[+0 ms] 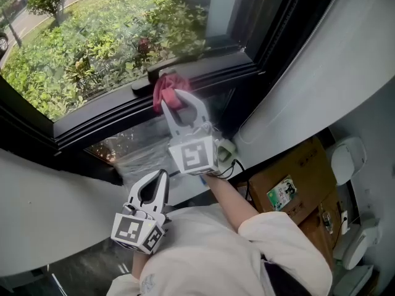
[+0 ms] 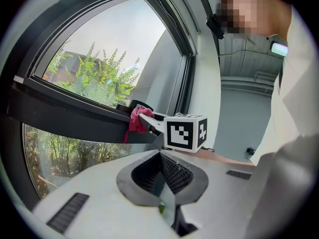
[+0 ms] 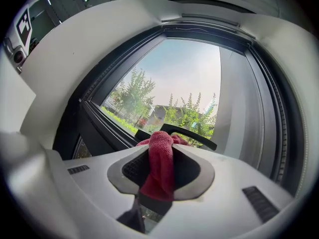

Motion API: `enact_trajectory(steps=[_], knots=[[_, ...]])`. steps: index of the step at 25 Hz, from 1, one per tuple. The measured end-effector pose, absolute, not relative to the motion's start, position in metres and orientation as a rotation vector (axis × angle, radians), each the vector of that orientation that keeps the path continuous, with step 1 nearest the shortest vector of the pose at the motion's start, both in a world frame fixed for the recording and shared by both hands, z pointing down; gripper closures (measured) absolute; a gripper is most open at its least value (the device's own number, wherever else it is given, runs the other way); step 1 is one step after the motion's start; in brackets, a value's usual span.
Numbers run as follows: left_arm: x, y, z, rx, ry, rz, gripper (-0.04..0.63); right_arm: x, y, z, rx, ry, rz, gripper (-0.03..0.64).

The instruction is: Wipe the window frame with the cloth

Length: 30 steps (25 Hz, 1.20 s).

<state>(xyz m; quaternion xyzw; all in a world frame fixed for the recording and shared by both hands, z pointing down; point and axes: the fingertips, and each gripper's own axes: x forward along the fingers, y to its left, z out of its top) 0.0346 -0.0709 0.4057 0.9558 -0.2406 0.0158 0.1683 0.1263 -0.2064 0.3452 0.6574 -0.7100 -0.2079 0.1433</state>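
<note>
Your left hand-held gripper (image 1: 162, 177), low by your torso: jaws closed together, nothing between them. Your right hand-held gripper (image 1: 172, 99), arm stretched forward: jaws clamped on the red cloth (image 1: 165, 85), which is bunched against the middle rail of the dark window frame (image 1: 111, 119), just beside a black handle (image 3: 194, 134). Beyond the glass: green shrubs (image 1: 92, 48) and a paved path.

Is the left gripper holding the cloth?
No, the left gripper is shut on nothing; the cloth is clamped in the right gripper.
</note>
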Motion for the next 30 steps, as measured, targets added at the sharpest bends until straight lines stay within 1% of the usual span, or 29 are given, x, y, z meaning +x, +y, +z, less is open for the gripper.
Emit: enact_trajectory(steps=[12,18,24,27,30], knots=[[0.032,-0.069,0.408,2.711,-0.696,0.062,0.586,0.113,-0.206,0.347,1.871,-2.097,-0.586,0.512],[0.032,-0.078,0.402,2.737,-0.711,0.042,0.586,0.118,-0.209,0.338,1.859,-2.137,-0.612,0.508],[-0.006,-0.084,0.394,2.702,-0.919,0.022,0.586,0.127,-0.191,0.325,1.924,-2.382,-0.440,0.508],[-0.032,-0.088,0.390,2.682,-1.049,0.014,0.586,0.134,-0.166,0.320,1.927,-2.397,-0.444,0.508],[-0.051,-0.092,0.387,2.681,-1.148,0.001,0.586,0.135,-0.139,0.324,1.834,-2.367,-0.510,0.508]])
